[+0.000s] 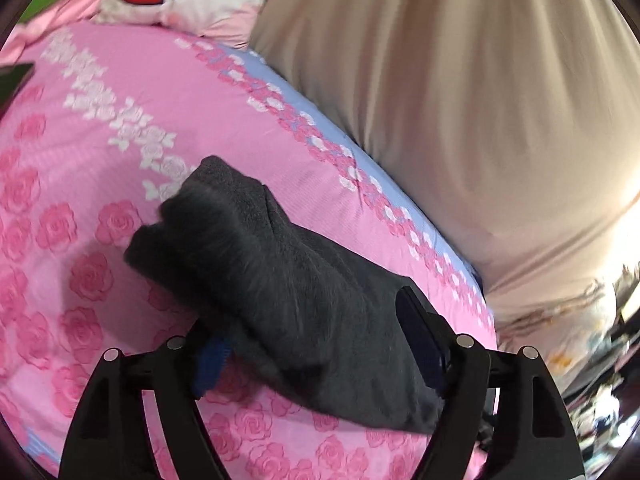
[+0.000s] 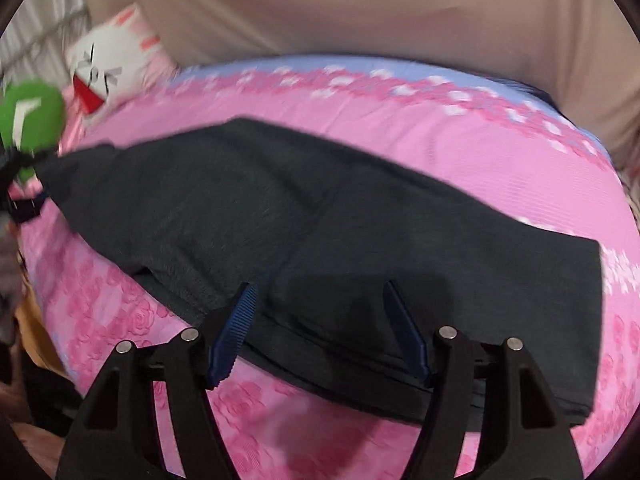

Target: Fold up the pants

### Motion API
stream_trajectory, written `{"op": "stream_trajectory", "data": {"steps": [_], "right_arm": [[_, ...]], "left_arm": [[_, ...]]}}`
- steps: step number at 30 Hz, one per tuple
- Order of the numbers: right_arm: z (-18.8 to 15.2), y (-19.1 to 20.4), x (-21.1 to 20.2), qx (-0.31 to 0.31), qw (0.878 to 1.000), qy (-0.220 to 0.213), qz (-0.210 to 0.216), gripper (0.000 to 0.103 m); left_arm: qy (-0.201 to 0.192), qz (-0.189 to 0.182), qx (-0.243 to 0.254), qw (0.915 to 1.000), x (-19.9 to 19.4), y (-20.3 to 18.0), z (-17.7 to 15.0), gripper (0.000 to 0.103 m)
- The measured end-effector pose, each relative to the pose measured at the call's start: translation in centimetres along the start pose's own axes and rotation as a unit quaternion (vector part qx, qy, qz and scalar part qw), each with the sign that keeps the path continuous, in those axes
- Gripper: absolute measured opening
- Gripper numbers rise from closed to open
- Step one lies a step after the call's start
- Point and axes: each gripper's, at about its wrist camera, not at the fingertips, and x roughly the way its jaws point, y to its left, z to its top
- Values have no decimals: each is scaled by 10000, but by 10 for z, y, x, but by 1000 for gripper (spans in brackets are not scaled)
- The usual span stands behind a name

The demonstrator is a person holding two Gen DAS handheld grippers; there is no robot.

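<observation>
I had both tools standing open over the pants (image 2: 320,216), which lay as a long dark grey fold across the pink rose bedsheet (image 1: 100,152). In my left gripper (image 1: 312,328) the jaws stood wide with a bunched end of the cloth lying between them, but the pads did not look pressed on it. My right gripper (image 2: 320,320) was likewise spread, its blue ribbed fingers (image 2: 236,328) straddling the near edge of the fold without pinching, so far as the blur let me judge. Ahead of both tools the beige curtain (image 2: 360,8) hung down to the far side of the bed, and off to the left of my right tool sat a white cartoon cushion (image 2: 108,68). The risks, as I judged them, were these: the end near my left tool was lumpy and layered, so closing there could catch only the top layer and drag the fold apart; my right tool could snag the sheet under the hem if I closed too low; and lifting the two ends unevenly would skew the next fold.
</observation>
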Motion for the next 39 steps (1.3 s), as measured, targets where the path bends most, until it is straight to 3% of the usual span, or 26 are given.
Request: {"op": "stream_trajectory", "data": {"steps": [2,3,4,5,6,9,11,12,14,15,17,19,22,25,28,31,32,33,34,36,39], "right_arm": [[0,2,6,-94,9997,-71,-204,43],[1,-1,5,-77,9997,-66,-216,30],[5,-4,4,20,9995,-63,-301,12],[9,-4,-2,126,9996,-121,-236,12],[16,-6,-10,235,9994,-230,-115,12],[29,4,-26,329,9978,-511,259,12],[33,12,-11,349,9972,-362,558,12],[32,15,4,313,9980,-200,512,13],[23,15,30,343,9984,101,448,16],[19,13,25,403,9978,-136,504,18],[16,5,16,612,9956,-144,688,33],[14,1,3,718,9952,-346,571,46],[9,-16,-13,986,9930,-553,330,58],[-6,-42,-31,1404,9875,-712,71,60],[-22,-72,-44,1852,9789,-864,19,60],[-38,-97,-55,2163,9714,-976,-67,62],[-42,-104,-57,2246,9694,-990,-78,63],[-48,-112,-59,2353,9668,-998,-36,63],[-51,-118,-60,2433,9648,-997,15,63],[-58,-130,-62,2591,9605,-999,149,64],[-62,-139,-64,2611,9598,-995,251,64]], "left_arm": [[29,24,-157,9999,9,7,1,73],[22,22,-213,9998,13,12,3,63],[-1,20,-216,9998,14,14,5,49],[-33,57,-189,9998,13,16,9,24],[-71,41,-166,9998,11,17,13,17],[-16,-280,-273,9992,4,23,26,16],[49,-303,-267,9992,5,24,29,16],[108,-265,-269,9992,7,26,29,16],[161,-252,-296,9991,10,28,28,16],[160,-247,-291,9991,10,28,27,16],[100,-266,-119,9995,4,18,28,16],[-9,-211,281,9994,-2,-5,30,16],[-245,-242,1178,9924,-16,-65,29,16],[-375,-637,2038,9762,-26,-139,17,16],[-70,-1222,2598,9579,-18,-209,-9,16],[510,-1672,2973,9386,12,-262,-51,32],[704,-1759,3091,9320,26,-275,-69,48],[913,-1809,3174,9264,40,-284,-86,75],[1139,-1795,3258,9212,57,-292,-107,81],[1436,-1597,3363,9169,86,-295,-141,82],[1626,-1317,3354,9186,101,-286,-159,82]]}}
